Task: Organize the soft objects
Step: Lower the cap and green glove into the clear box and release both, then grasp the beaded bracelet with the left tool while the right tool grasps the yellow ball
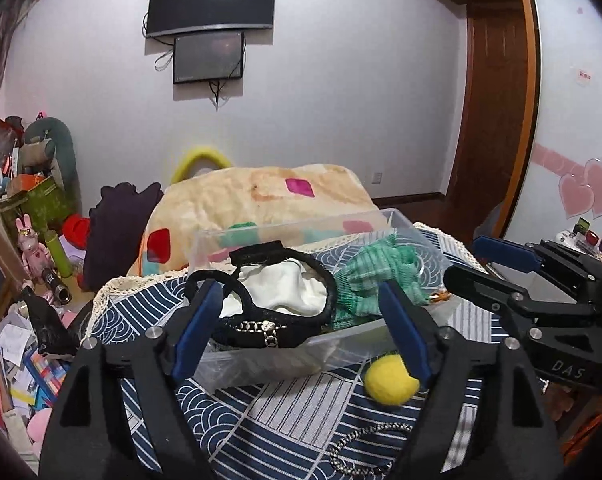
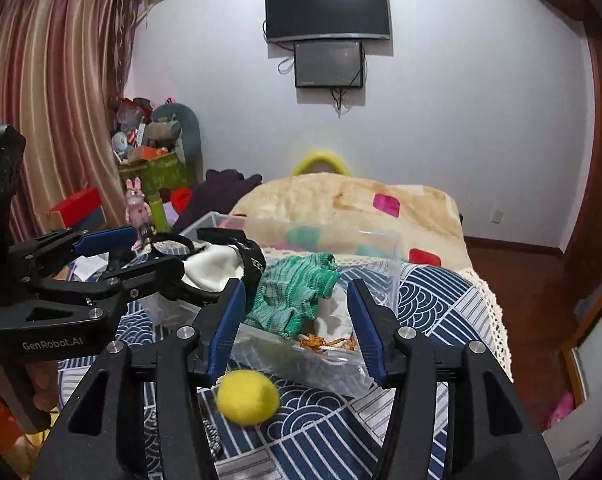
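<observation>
From the left wrist, the left tool (image 1: 301, 328) hung released over the bin (image 1: 261, 360) of clothes; the yellow ball (image 1: 390, 380) lay on the bench (image 1: 301, 412) just outside — likely to roll if nudged. The right wrist showed the right tool (image 2: 297, 320) released too, plus orange trim (image 2: 325, 342) barely visible from the left.

Clear plastic bin (image 1: 261, 364), fuzzy felt ball (image 2: 247, 397), knitted cloth (image 2: 293, 292)
</observation>
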Tool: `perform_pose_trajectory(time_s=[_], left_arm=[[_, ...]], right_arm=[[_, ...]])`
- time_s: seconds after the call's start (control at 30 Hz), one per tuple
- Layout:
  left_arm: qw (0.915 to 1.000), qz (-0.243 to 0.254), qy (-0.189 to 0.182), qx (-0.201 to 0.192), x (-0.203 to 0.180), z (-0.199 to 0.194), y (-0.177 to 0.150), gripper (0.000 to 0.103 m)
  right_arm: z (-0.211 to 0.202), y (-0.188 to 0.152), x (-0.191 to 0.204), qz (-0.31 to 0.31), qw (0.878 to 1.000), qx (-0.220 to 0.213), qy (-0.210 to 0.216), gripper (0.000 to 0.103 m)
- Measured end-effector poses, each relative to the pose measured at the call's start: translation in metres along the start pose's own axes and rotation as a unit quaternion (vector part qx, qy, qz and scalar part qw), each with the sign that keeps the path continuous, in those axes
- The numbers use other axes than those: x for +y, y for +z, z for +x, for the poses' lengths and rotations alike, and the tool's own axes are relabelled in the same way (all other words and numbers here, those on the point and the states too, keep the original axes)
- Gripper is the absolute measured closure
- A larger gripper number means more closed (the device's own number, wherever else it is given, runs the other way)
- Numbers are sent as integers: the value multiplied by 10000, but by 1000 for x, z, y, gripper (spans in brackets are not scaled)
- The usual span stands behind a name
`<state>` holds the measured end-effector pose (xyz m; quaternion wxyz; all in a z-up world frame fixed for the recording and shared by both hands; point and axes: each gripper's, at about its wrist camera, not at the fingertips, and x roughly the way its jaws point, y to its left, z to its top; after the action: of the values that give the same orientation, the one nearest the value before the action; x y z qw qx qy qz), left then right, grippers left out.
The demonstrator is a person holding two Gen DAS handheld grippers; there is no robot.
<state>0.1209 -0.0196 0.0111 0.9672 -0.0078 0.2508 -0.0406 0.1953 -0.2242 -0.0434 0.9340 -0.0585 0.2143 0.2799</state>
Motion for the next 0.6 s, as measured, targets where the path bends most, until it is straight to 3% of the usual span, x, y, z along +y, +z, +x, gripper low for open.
perform_pose_trajectory(time_s=[0.13,0.3,0.6], left_arm=[[9999,-78,-37,-87,2,-15,-4,9],[9998,-183,-49,14,4,-20,-14,2],[9973,-288,-123,660,11,1,-54,2]], right_arm=[[-12,-2,3,-75,9999,-140,-50,45],[-17,-9,7,-122,9998,-125,12,44],[-5,-36,20,-322,9988,347,108,44]])
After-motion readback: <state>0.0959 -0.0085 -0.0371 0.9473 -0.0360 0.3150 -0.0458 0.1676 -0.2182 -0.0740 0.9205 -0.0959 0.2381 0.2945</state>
